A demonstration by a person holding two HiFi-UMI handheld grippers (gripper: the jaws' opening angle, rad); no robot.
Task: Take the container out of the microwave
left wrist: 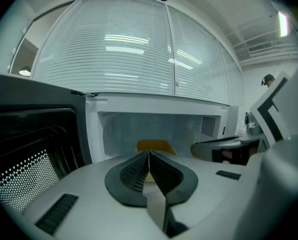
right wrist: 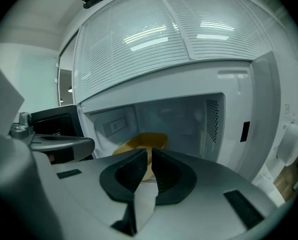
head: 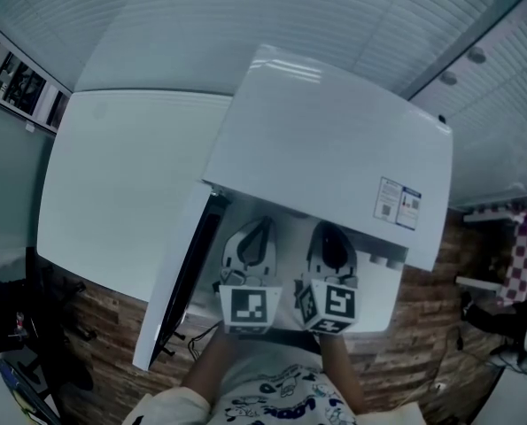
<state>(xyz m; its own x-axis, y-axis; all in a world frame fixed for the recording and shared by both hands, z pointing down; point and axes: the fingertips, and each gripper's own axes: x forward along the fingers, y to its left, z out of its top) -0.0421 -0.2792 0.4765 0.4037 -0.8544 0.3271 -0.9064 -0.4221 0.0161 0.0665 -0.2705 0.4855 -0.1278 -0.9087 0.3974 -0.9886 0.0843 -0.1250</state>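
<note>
Inside white microwave [left wrist: 138, 126], yellow container [left wrist: 155, 145]

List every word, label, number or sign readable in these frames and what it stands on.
Nothing can be read.
Sticker on top of the microwave: print too small to read.
Left marker cube, right marker cube: black-and-white square patterns, no words.
Pictures on the wall at the head view's left edge: too small.
Pale patch on the cavity wall: blurred, perhaps a label.
</note>
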